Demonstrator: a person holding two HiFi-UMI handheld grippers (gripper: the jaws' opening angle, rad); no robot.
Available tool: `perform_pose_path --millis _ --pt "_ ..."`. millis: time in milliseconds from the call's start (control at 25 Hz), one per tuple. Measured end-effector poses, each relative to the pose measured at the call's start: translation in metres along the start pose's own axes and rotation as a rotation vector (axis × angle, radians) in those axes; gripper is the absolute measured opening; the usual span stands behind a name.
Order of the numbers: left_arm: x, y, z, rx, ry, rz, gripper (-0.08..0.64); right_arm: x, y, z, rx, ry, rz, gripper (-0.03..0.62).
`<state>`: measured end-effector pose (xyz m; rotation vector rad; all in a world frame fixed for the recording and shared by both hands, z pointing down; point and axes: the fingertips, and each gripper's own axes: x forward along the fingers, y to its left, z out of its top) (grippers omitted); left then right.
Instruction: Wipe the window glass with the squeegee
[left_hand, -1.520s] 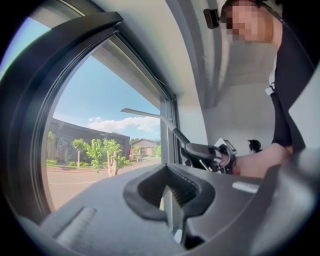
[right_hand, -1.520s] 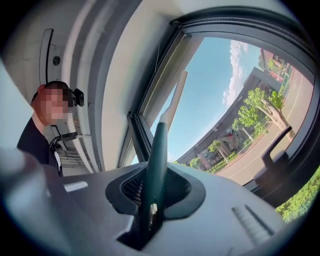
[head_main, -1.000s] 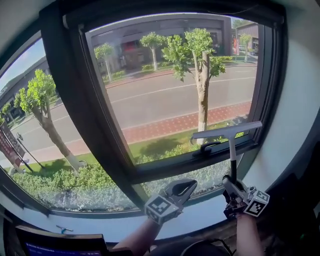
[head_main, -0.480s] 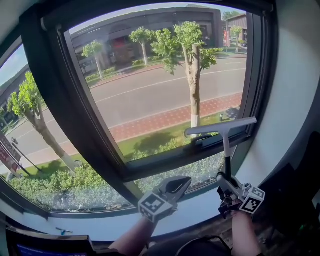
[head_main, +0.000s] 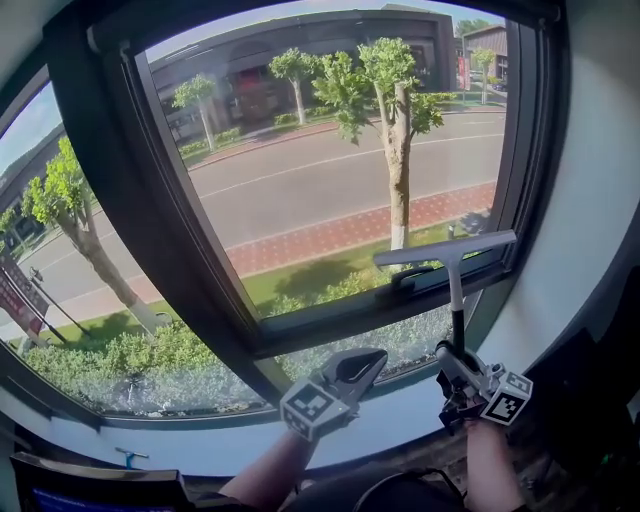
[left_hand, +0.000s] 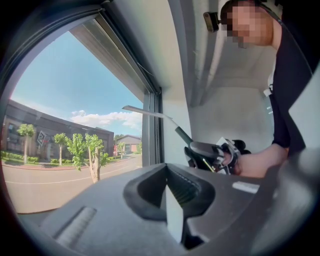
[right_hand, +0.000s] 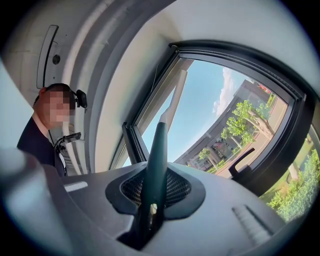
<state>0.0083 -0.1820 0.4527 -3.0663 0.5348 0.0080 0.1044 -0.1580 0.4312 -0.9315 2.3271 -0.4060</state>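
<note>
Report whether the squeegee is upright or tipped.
Upright: the squeegee rises straight from the right gripper, which is shut on its handle, with the blade roughly level at the top.

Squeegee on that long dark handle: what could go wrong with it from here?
The right gripper clamps the grey-bladed, dark green-handled squeegee only at the handle's bottom end, so the blade could twist or tilt and leave streaks. The blade also sits just above the black window latch handle at the lower edge of the glass pane and might catch on it.
</note>
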Motion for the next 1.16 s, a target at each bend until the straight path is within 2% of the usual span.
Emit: perform_pose_path --millis 280,1160 --pt "-0.003 0.001 0.001 0.004 0.002 0.001 0.002 0.004 0.003 -0.006 -0.024 0.021 0.001 0.055" --pt "-0.015 -0.008 0.008 0.008 0.018 0.038 0.002 0.004 0.015 -0.008 0.007 0.035 0.032 0.055"
